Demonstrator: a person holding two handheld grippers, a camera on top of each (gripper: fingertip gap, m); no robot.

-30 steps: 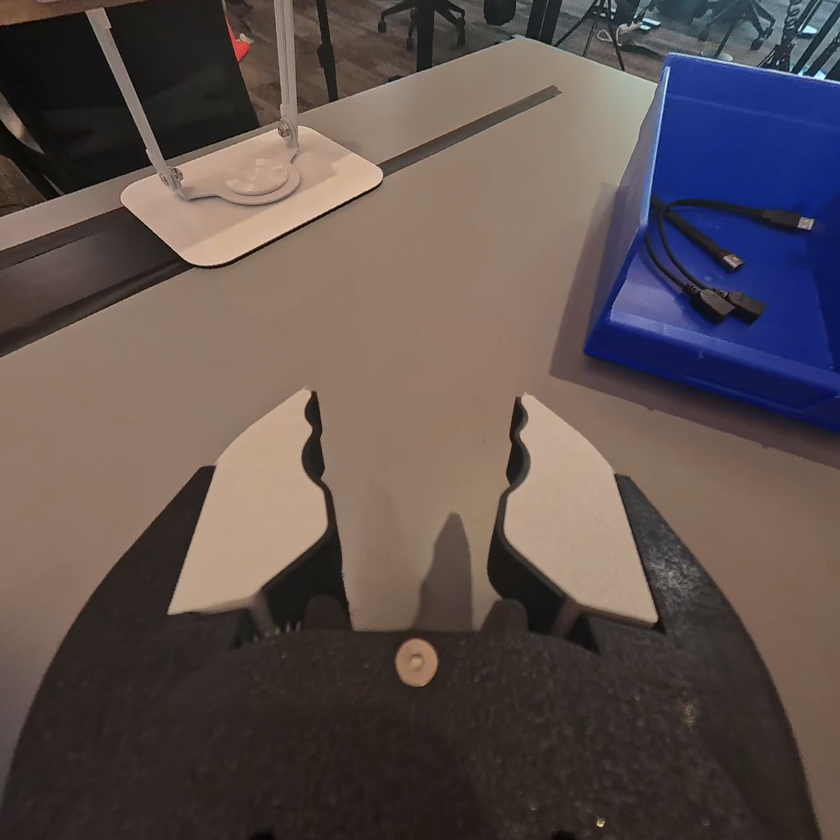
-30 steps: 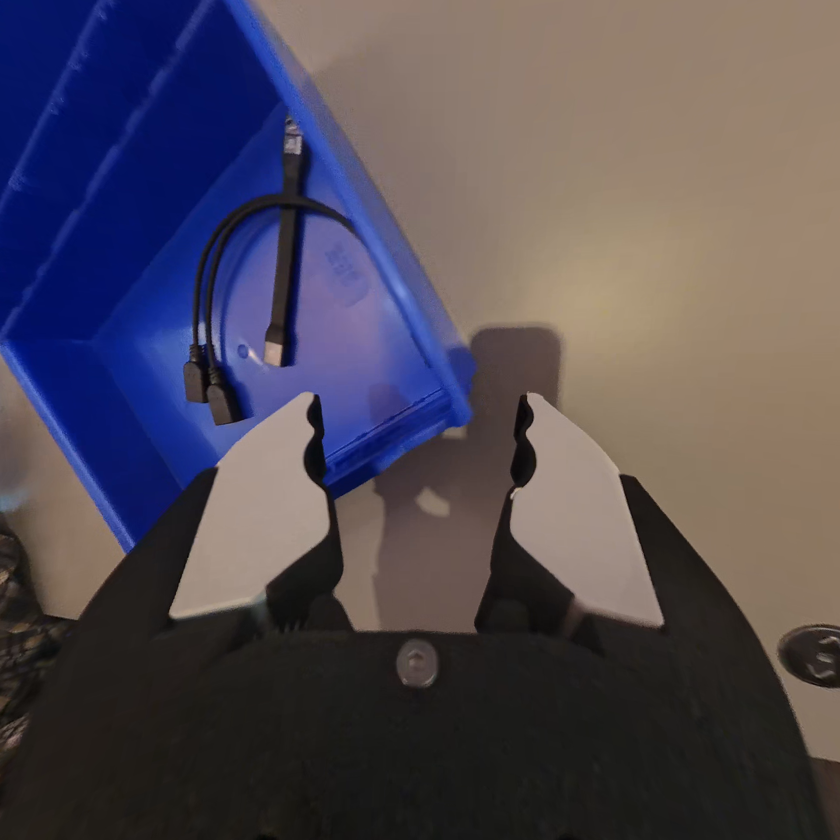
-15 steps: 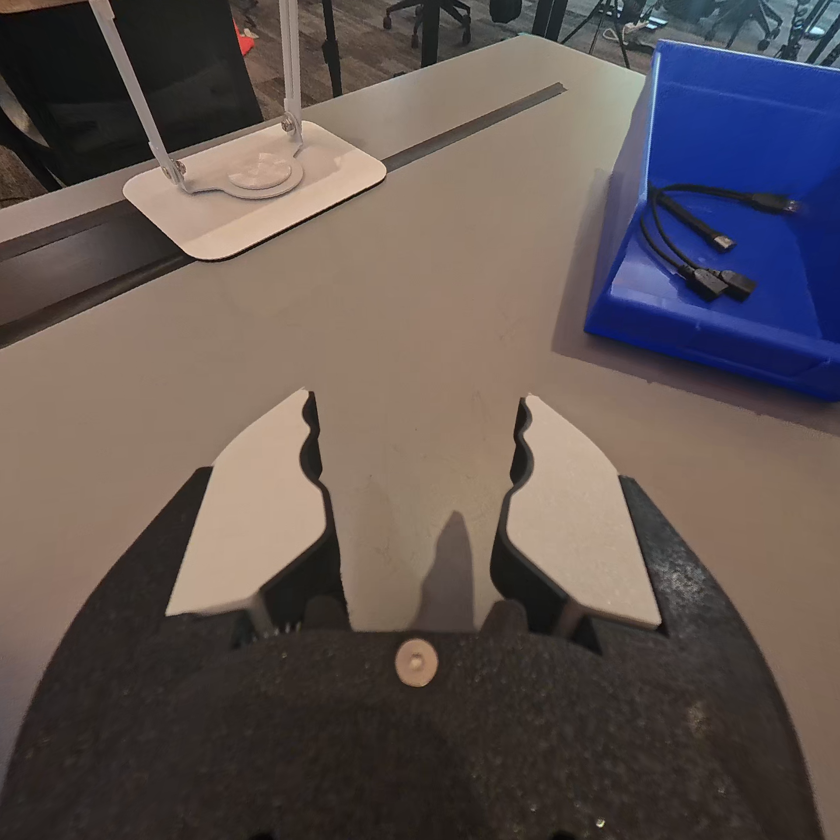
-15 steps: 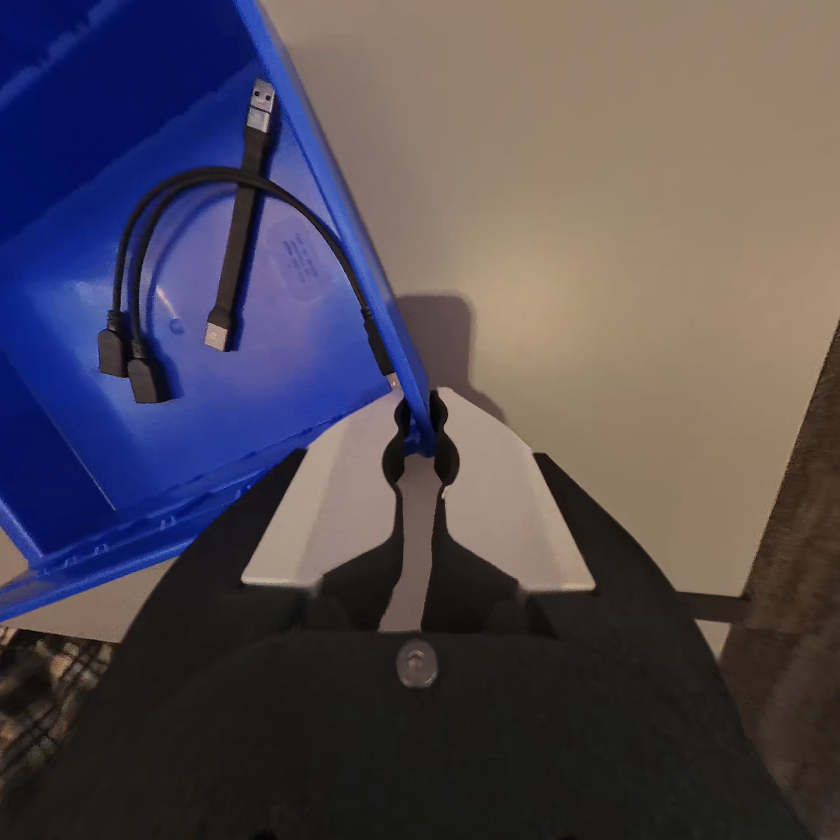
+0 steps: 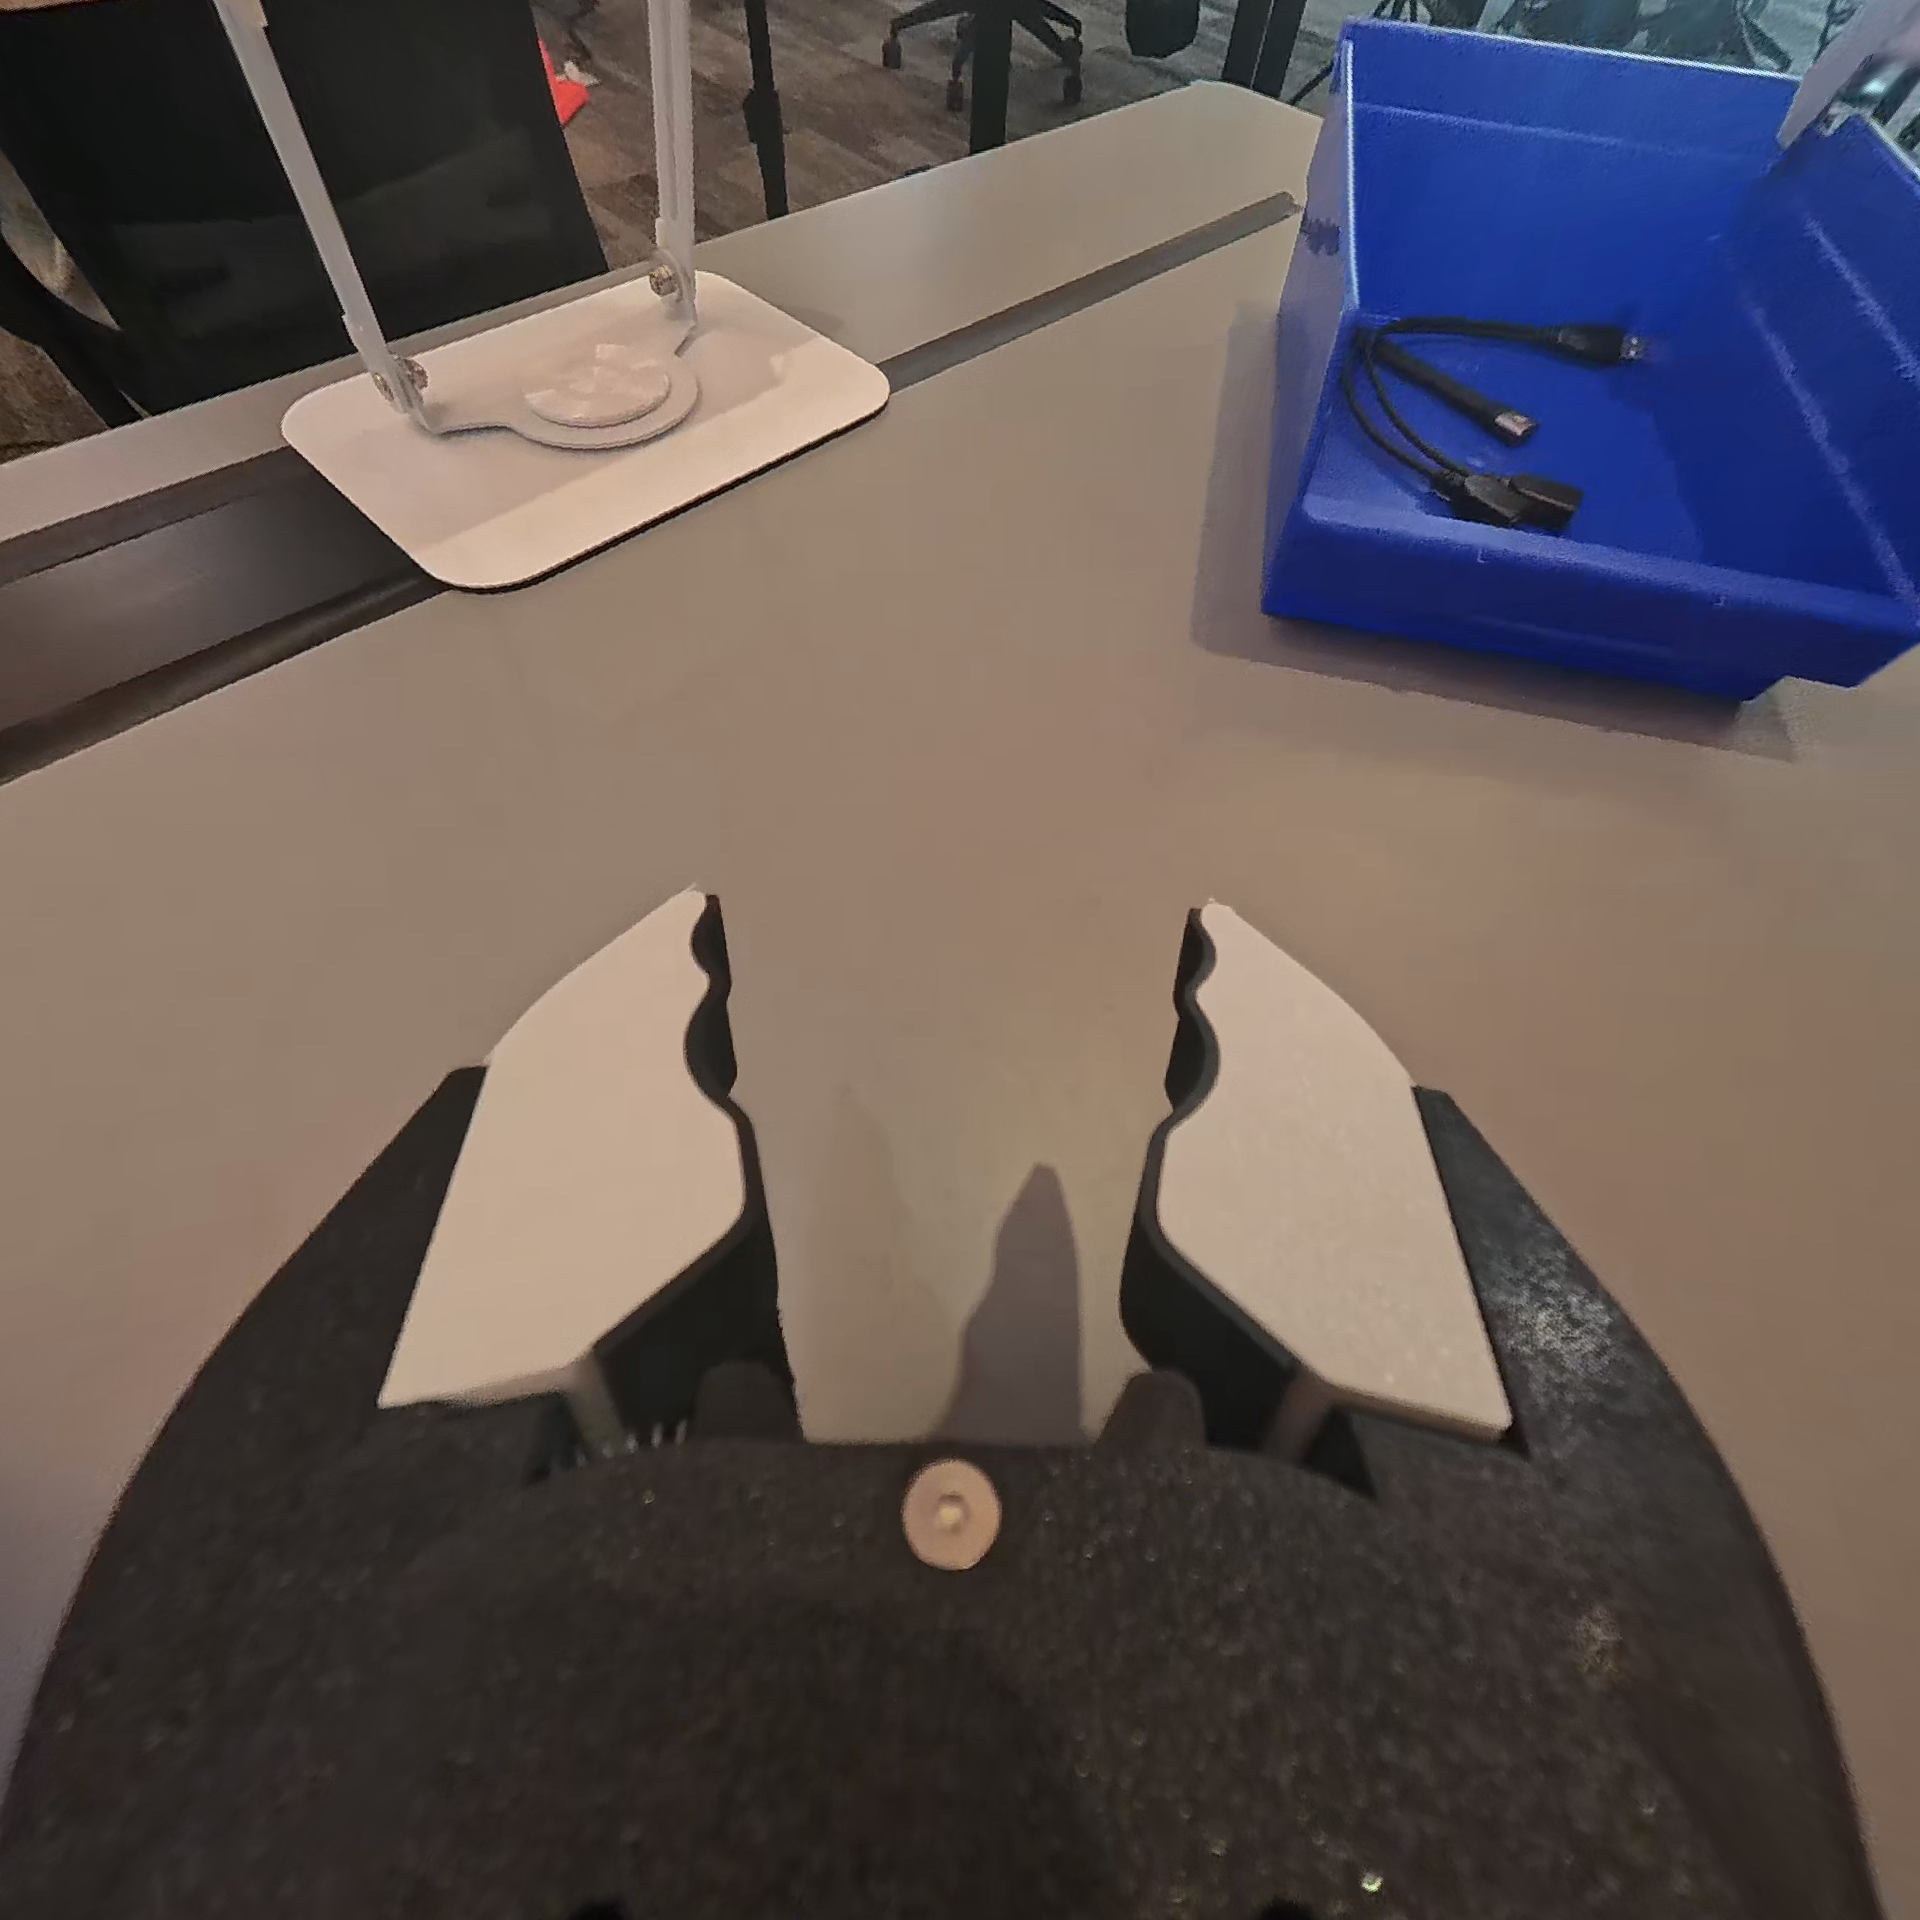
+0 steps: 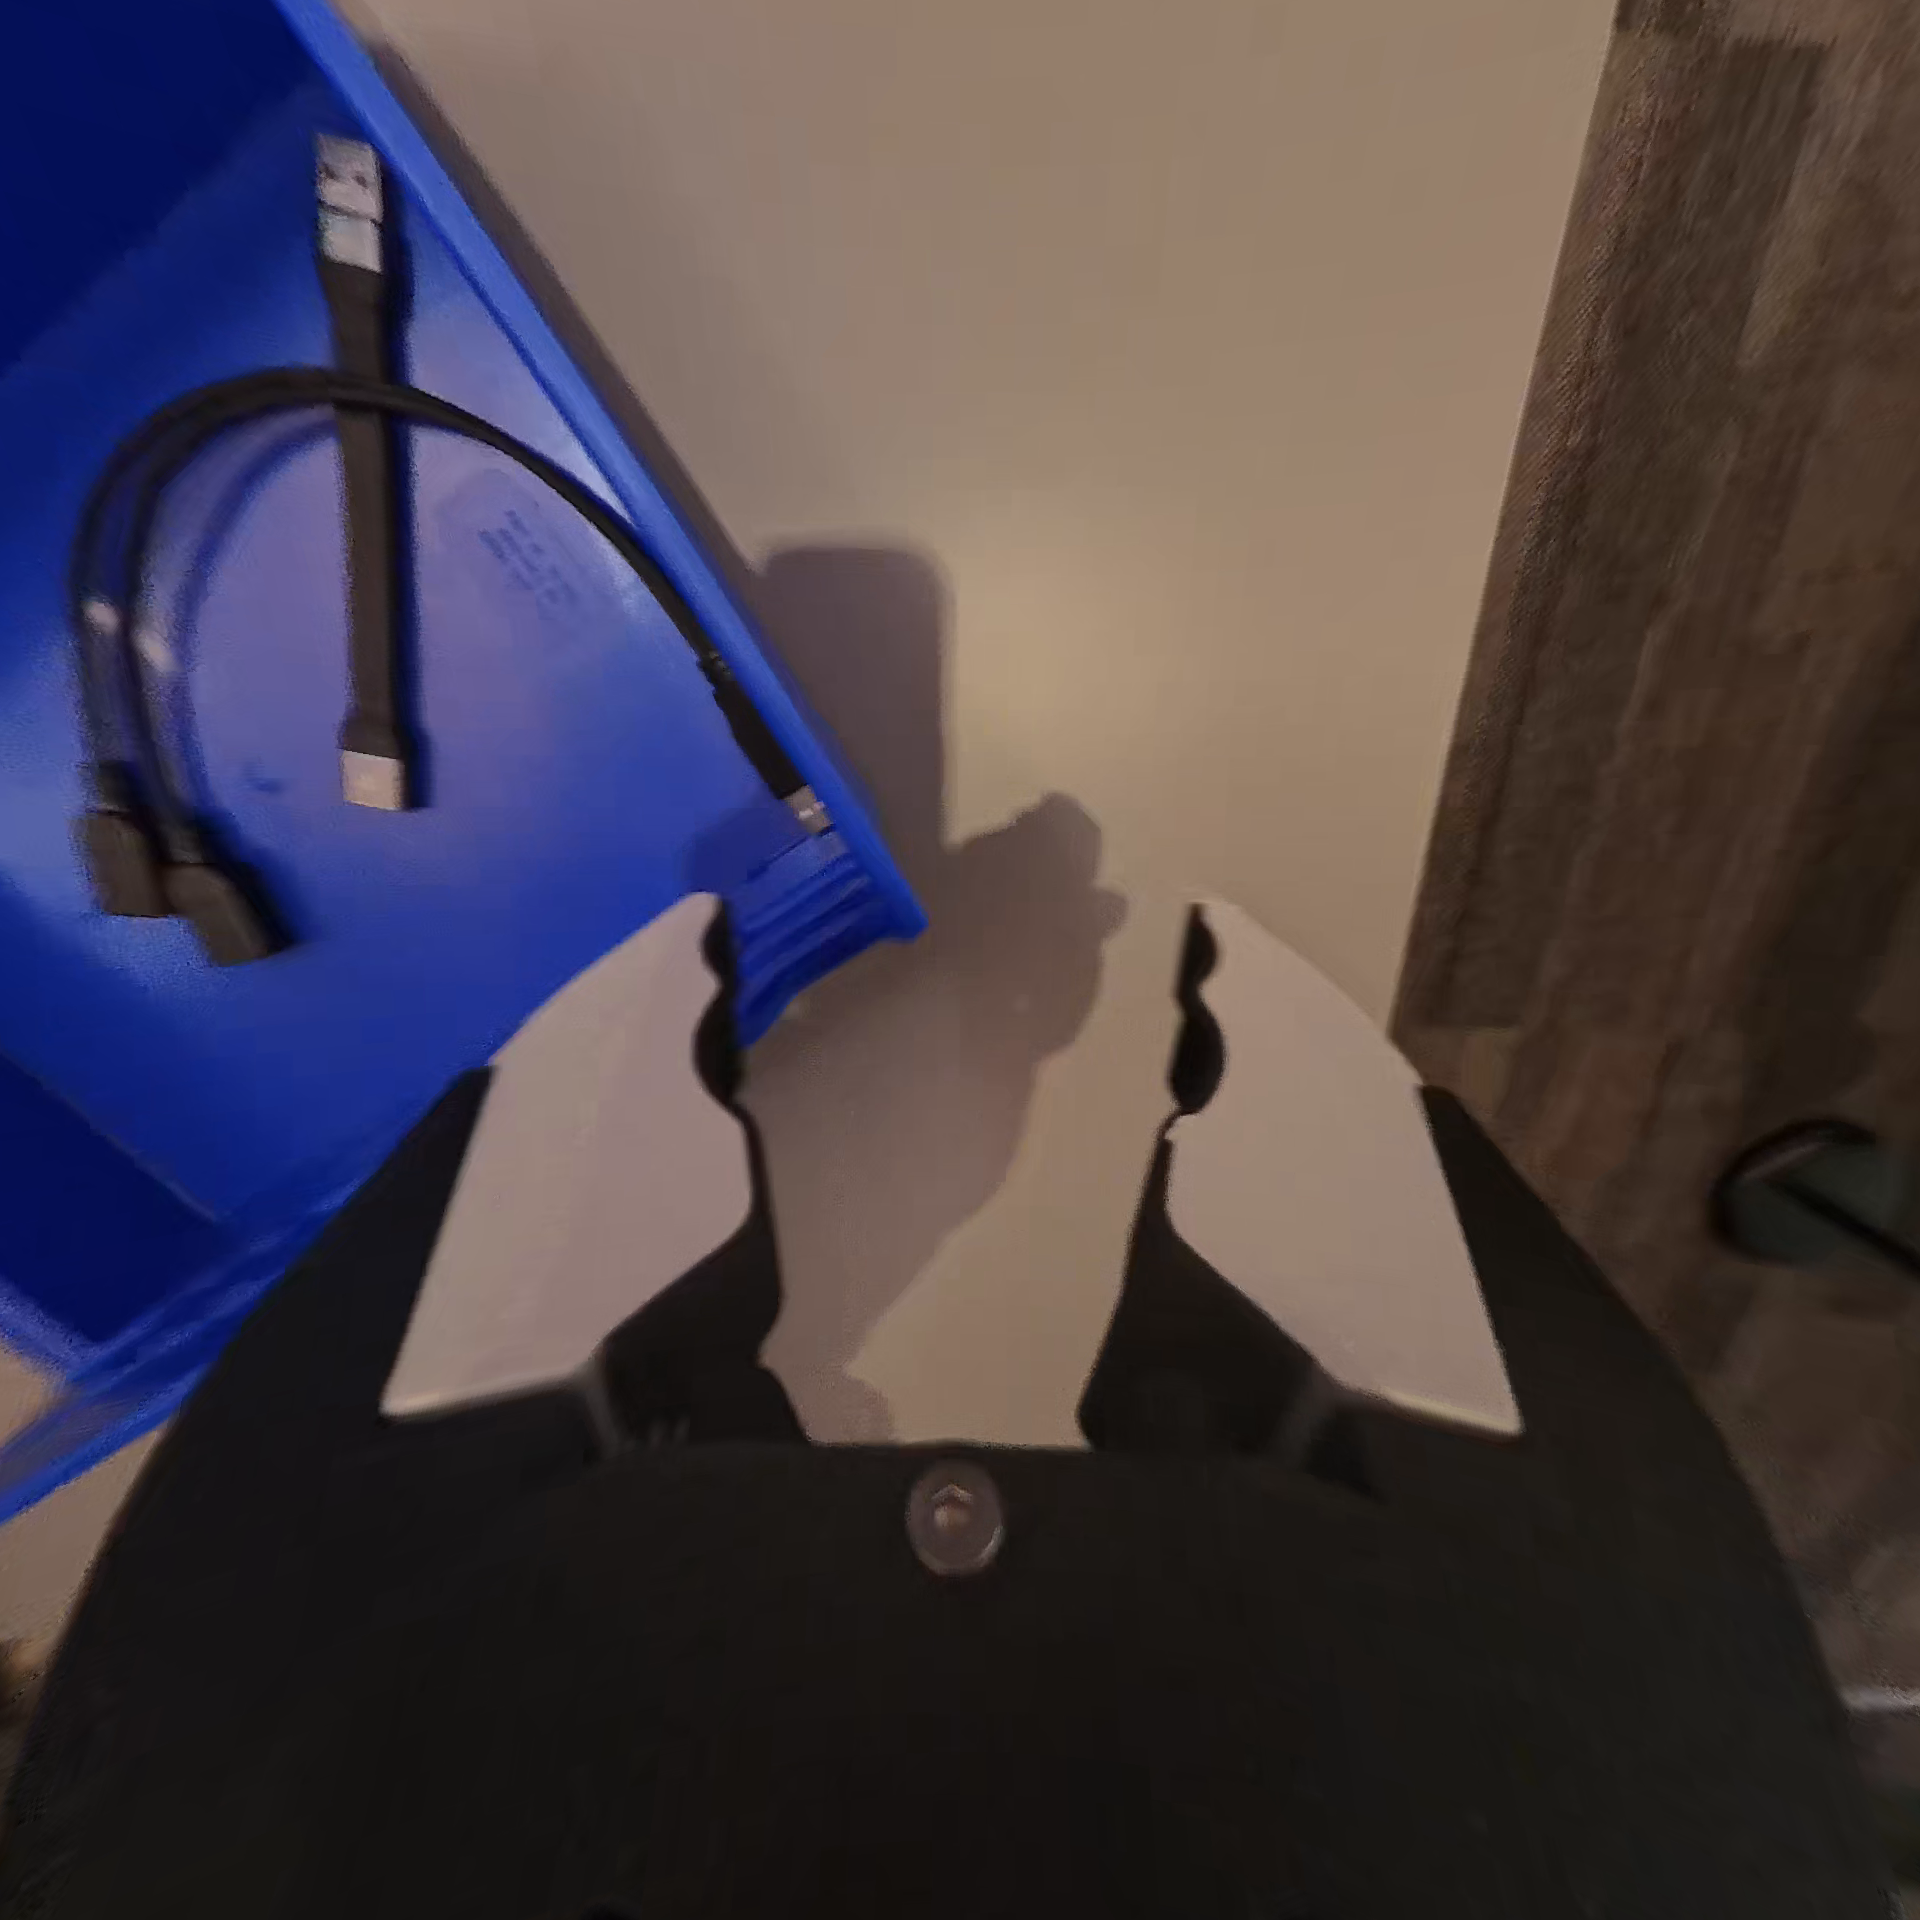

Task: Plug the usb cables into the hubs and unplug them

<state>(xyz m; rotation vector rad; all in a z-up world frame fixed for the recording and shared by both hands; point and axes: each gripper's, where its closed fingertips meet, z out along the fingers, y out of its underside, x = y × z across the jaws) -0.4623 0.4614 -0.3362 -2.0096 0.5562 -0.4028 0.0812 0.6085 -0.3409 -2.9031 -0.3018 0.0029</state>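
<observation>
The usb cables [image 6: 364,540] lay in the blue bin [image 6: 436,1039], ahead and left of our right gripper [image 6: 956,914], which hung released and empty. Our left gripper [image 5: 951,904] was released too. We judged them light and limp; we would pinch a stiff plug, not the cord.

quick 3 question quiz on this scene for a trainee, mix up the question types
1. True or false: the left gripper is shut on a cable.
2. Where do the black cables lie? A) on the bare table B) inside the blue bin C) on the white stand base
3. Fill in: the right gripper is ____, holding nothing, beside the bin's corner.

Key: 1 false, its jaws stand apart over the grey table. 2 B. 3 open.
</observation>
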